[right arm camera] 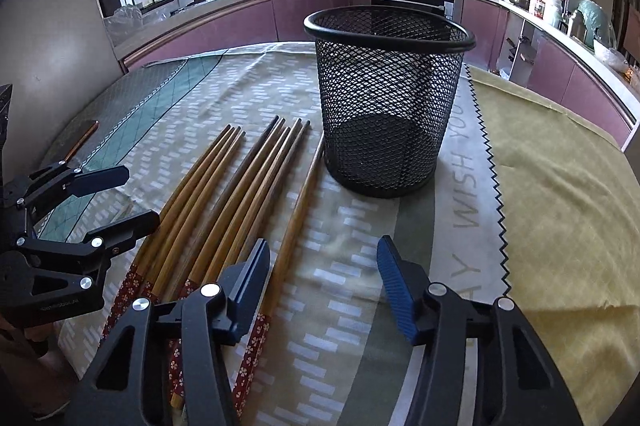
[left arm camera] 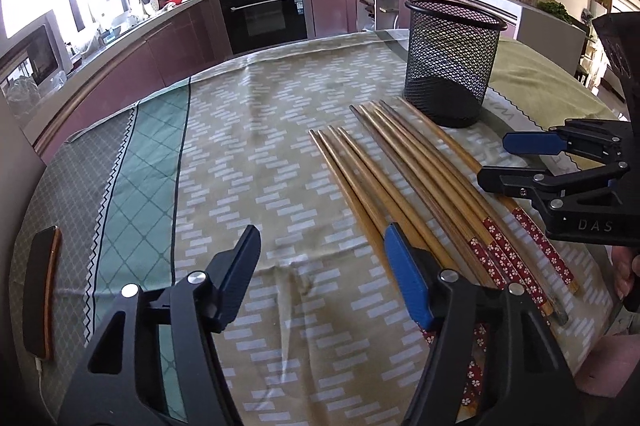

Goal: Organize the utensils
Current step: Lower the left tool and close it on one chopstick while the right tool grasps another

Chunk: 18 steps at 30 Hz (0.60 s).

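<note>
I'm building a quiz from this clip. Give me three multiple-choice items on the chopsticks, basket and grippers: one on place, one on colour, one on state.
1. Where do the chopsticks lie?
A. in the basket
B. on the cloth beside the basket
C. on the phone

2. What colour is the basket?
A. black
B. white
C. red

3. How is the right gripper?
A. shut on a chopstick
B. open, holding nothing
C. shut on the basket

Answers: B, they lie flat left of the basket; A, black mesh; B, its fingers stand apart over bare cloth.
</note>
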Motion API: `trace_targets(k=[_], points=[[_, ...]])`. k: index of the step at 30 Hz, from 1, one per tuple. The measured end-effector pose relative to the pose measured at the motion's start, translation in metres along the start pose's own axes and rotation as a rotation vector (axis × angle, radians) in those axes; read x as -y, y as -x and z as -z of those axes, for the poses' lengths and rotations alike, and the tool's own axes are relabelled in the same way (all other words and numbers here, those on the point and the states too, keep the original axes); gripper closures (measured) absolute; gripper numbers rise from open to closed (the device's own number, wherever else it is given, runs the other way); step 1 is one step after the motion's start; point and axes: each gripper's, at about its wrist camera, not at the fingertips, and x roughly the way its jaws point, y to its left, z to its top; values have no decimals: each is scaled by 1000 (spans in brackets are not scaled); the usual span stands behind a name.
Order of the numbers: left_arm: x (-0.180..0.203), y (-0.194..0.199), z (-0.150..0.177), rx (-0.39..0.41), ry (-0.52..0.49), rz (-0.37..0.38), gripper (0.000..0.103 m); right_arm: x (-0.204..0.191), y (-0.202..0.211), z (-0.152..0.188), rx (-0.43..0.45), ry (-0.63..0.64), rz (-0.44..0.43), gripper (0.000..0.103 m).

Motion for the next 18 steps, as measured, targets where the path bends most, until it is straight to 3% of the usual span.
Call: trace_targets(k=[10,15,18], points=[[-3,-15,-6,-61,32,70,50,-2,-9,-10,-16,37,19,52],[-6,-18,-10,-68,54,96,67,-1,-12,-15,-22,34,7,61],[-9,-21,-16,-72,76,115,79,2,-13,-17,-25,18,-17,73]])
